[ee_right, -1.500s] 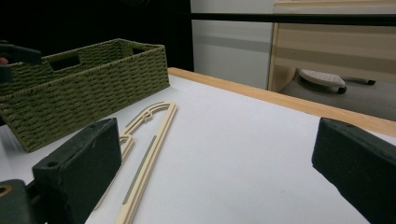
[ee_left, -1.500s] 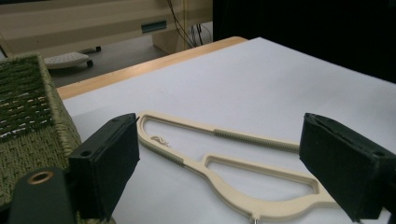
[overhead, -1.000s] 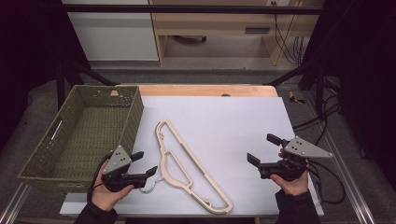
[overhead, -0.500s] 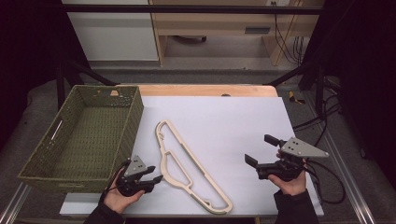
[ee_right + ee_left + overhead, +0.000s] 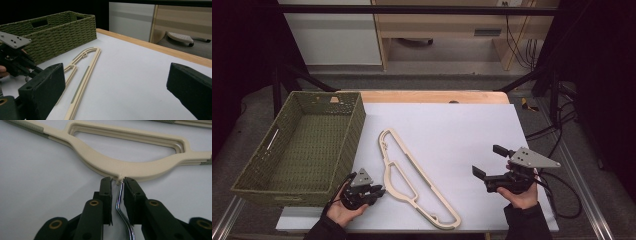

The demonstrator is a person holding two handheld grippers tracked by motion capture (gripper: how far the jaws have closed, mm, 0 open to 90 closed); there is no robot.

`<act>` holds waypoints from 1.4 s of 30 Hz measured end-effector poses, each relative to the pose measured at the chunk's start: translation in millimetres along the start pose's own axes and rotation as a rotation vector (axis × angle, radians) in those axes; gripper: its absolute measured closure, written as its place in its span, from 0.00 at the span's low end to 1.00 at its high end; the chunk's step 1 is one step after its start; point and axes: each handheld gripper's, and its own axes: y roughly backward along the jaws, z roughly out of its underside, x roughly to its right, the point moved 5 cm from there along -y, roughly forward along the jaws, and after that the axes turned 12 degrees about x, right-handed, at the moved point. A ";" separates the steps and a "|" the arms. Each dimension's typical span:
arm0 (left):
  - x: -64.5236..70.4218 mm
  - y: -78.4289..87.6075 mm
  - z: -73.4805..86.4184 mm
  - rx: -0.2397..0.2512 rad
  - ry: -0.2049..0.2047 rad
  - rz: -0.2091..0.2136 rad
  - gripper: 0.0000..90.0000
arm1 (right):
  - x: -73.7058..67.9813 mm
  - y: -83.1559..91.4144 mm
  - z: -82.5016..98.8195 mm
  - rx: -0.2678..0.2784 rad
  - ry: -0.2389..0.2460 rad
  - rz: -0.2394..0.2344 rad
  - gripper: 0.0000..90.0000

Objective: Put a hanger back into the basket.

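Cream flat hanger [image 5: 412, 180], chrome hook [image 5: 122, 207].

Quick count from my end of the feed: one cream hanger [image 5: 412, 180] lying on the table, though up close its edge looks layered, so I can't rule out a stack of two or three. One metal hook [image 5: 121, 205] on it. One green woven basket [image 5: 307, 145]. One white table [image 5: 462, 130]. Two grippers, the left gripper [image 5: 379, 191] and the right gripper [image 5: 490, 161], each with two black jaws, so four in all.
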 end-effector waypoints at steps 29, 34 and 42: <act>18.8 17.3 -29.2 0.014 -0.054 0.000 0.99 | -66.4 -54.2 14.0 -0.078 0.007 -0.148 0.09; 23.5 21.2 -41.3 0.013 -0.068 -0.015 0.99 | -90.8 -74.8 22.8 -0.136 0.034 -0.172 0.12; 25.9 25.0 -53.3 0.017 -0.067 -0.029 0.99 | -115.2 -97.5 41.0 -0.213 0.066 -0.208 0.19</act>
